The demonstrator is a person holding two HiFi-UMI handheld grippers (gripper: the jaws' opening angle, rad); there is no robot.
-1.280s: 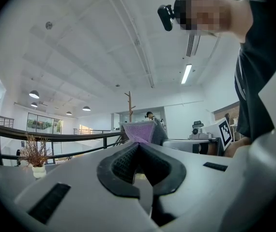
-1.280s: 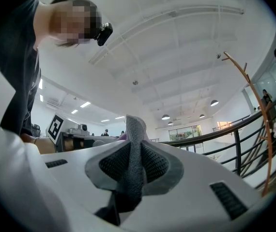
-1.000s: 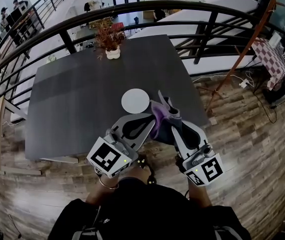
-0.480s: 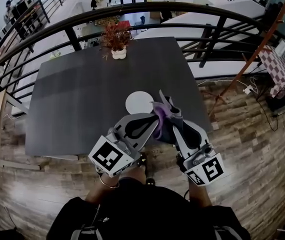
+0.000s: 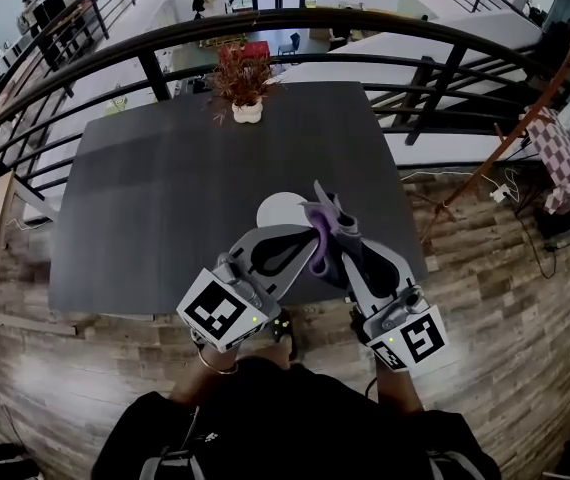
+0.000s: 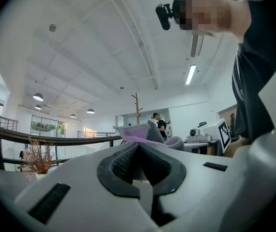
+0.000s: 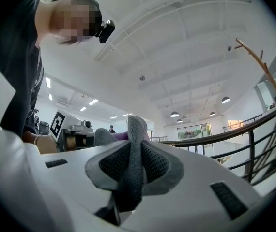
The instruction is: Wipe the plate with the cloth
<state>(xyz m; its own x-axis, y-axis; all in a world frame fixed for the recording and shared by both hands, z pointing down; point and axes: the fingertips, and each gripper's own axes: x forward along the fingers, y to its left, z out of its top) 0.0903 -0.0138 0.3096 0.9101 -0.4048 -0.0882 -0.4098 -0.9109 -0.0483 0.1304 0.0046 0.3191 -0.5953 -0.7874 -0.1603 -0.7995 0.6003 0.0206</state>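
**A:** Head view's up. What have you got?

**B:** I've got both tools meeting over the near edge of the dark table [image 5: 165,198]. The left gripper [image 5: 315,240] and the right gripper [image 5: 339,234] come tip to tip on the cloth [image 5: 323,223], a purple-grey bunch sticking up between them. The white plate [image 5: 277,206] lies on the table just beyond the left gripper's jaws, its near rim hidden behind them.

**A:** Is the cloth on the plate?

**B:** It sits just to the plate's right from up here. Touching or not, I can't say.

**A:** And the grips?

**B:** The head view won't give me that, the cloth covers the tips. In the left gripper view I see the jaws pressed together, with the purple edge of the cloth pinched right at their tips. In the right gripper view the jaws are clamped on a grey fold that runs down between the pads.

**A:** Any plate in those two views?

**B:** None, and no tabletop either. Both look level, so I get ceiling and the black railing [image 7: 254,129]. The left one does catch the potted plant [image 6: 38,157] off to its side, the same one that stands at the table's far edge from above.
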